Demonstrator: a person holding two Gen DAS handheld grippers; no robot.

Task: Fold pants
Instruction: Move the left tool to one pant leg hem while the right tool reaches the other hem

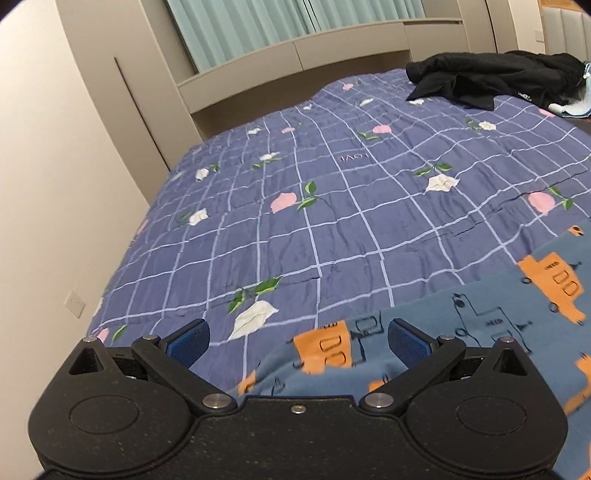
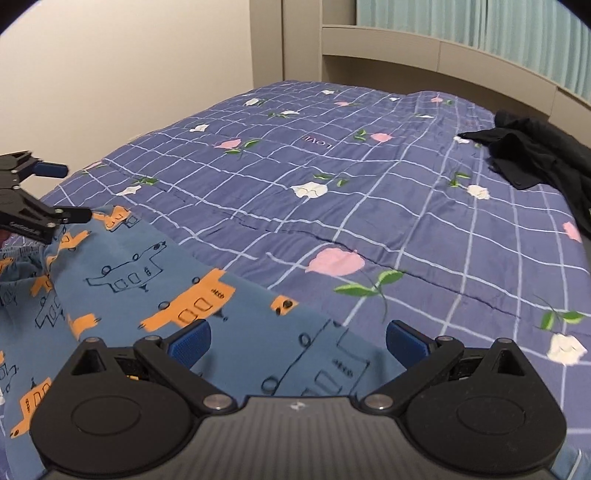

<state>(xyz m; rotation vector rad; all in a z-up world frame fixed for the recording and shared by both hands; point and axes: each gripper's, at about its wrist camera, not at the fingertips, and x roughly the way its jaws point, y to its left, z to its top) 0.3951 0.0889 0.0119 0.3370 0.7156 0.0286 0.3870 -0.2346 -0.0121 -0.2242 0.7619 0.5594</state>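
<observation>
— Left gripper [image 1: 298,341]? 
— Spread wide, blue pads [image 1: 189,341] well apart, nothing clamped between; poised low over the edge of the pants [image 1: 480,325]. 
— And the right gripper [image 2: 298,341]? 
— Likewise gaping, hanging just above the pants, empty. 
— Relative placing? 
— Seen from the right wrist, left gripper off at the far end of the pants, tilted sideways.

- A bed [image 1: 332,206] fills most of both views, covered by a purple-blue quilt [image 2: 369,192] with a pale grid and printed pink and white flowers.
- A plain cream wall [image 1: 48,184] runs along the bed's far side, with a white socket plate [image 1: 75,303] low down.
- Beige cabinetry [image 1: 122,74] and a curved shelf ledge [image 1: 295,55] stand behind the bed.
- Pale green curtains [image 1: 288,26] hang above the ledge.
- A heap of black clothing [image 1: 495,79] lies on the quilt near the far corner.
</observation>
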